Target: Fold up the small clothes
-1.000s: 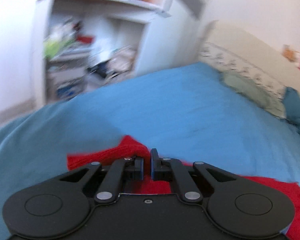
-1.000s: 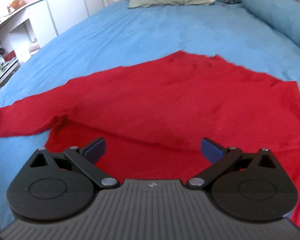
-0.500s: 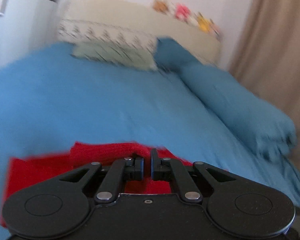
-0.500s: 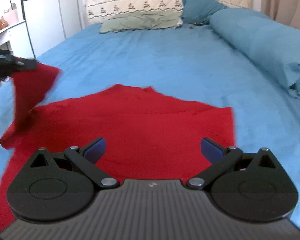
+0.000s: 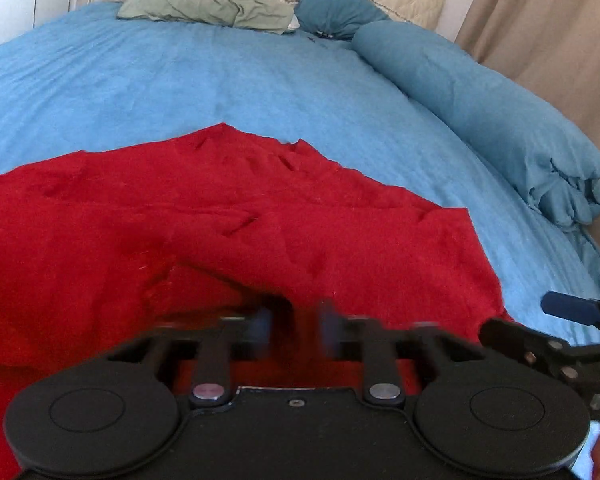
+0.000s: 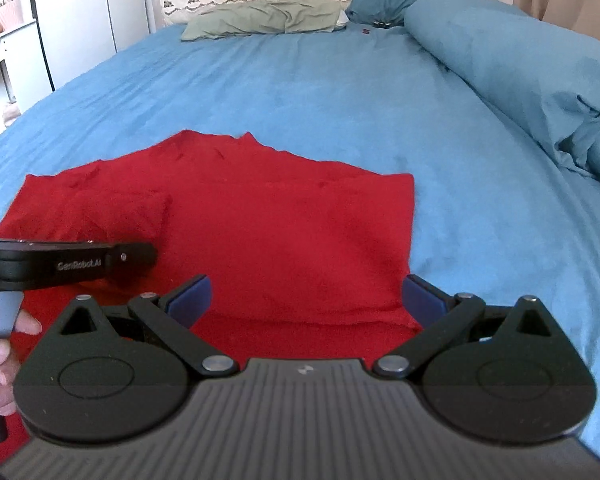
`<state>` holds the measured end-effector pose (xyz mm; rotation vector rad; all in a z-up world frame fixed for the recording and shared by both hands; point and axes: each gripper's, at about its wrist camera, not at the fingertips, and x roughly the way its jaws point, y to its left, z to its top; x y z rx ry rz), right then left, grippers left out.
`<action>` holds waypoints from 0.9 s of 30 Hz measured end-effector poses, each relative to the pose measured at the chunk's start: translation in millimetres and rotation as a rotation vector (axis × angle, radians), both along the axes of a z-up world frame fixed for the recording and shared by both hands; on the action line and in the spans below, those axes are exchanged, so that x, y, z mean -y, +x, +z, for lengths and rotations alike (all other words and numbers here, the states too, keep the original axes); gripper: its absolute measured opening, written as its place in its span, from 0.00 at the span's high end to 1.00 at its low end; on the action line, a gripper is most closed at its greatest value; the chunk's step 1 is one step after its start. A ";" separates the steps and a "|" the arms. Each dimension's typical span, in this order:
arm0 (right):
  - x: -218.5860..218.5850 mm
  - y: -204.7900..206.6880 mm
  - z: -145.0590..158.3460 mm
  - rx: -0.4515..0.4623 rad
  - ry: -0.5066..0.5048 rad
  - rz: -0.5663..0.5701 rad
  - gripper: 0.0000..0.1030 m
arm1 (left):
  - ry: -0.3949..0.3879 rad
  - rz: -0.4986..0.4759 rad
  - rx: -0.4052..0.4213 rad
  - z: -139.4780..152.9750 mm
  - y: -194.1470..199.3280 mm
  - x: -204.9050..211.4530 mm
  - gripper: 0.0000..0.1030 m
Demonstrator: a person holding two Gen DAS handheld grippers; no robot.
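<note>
Sleeve fold-in on the red garment (image 6: 284,224), left side laid over, right side not yet done.

Left gripper (image 5: 294,326) sits low over the near-left cloth, jaws motion-blurred, a narrow gap showing, nothing visibly pinched. Right gripper (image 6: 306,296) hovers level above the near hem, jaws spread wide, empty. Garment lies flat on the blue bedspread (image 6: 340,88) just ahead of both grippers. Next, I'd guess: right gripper pinches the right edge and carries it inward; watch for dragging the lower layer.

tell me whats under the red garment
The red garment lies spread on the blue bedsheet, which shows all around it. Whatever sits directly beneath the cloth is covered and cannot be seen.
</note>
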<state>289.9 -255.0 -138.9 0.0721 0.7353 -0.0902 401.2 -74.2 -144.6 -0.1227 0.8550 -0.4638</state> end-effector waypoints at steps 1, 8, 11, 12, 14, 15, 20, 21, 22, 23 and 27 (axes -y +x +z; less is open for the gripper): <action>-1.7 -1.2 1.4 0.006 0.004 0.002 0.00 | -0.002 -0.002 0.011 5.7 -6.6 -7.8 0.28; -24.1 7.1 29.1 0.039 0.024 0.094 0.00 | 0.168 0.077 0.130 41.2 -38.3 -73.3 0.09; -51.8 23.7 35.3 0.005 0.006 0.208 0.00 | 0.202 0.138 0.099 38.9 -37.0 -106.2 0.09; -61.9 31.5 35.3 -0.019 0.007 0.252 0.00 | 0.201 0.151 0.082 36.3 -36.4 -115.4 0.09; -79.4 46.3 33.5 -0.043 0.004 0.310 0.00 | 0.188 0.169 0.061 31.9 -37.4 -133.4 0.09; -90.6 54.9 30.8 -0.052 -0.009 0.349 0.00 | 0.191 0.177 0.058 29.3 -36.8 -138.7 0.09; -131.5 89.1 8.2 -0.137 -0.116 0.472 0.22 | 0.213 0.188 0.043 20.8 -40.1 -154.8 0.09; -135.9 92.8 3.0 -0.152 -0.129 0.482 0.23 | 0.216 0.189 0.038 18.5 -39.1 -156.9 0.09; -140.7 96.6 -2.9 -0.167 -0.150 0.490 0.23 | 0.219 0.194 0.034 16.8 -38.8 -157.8 0.09; -143.0 96.4 -7.6 -0.176 -0.169 0.495 0.23 | 0.220 0.199 0.028 15.2 -38.2 -160.2 0.09; -151.7 104.0 -18.6 -0.197 -0.231 0.514 0.53 | 0.211 0.213 0.006 9.1 -37.5 -169.5 0.09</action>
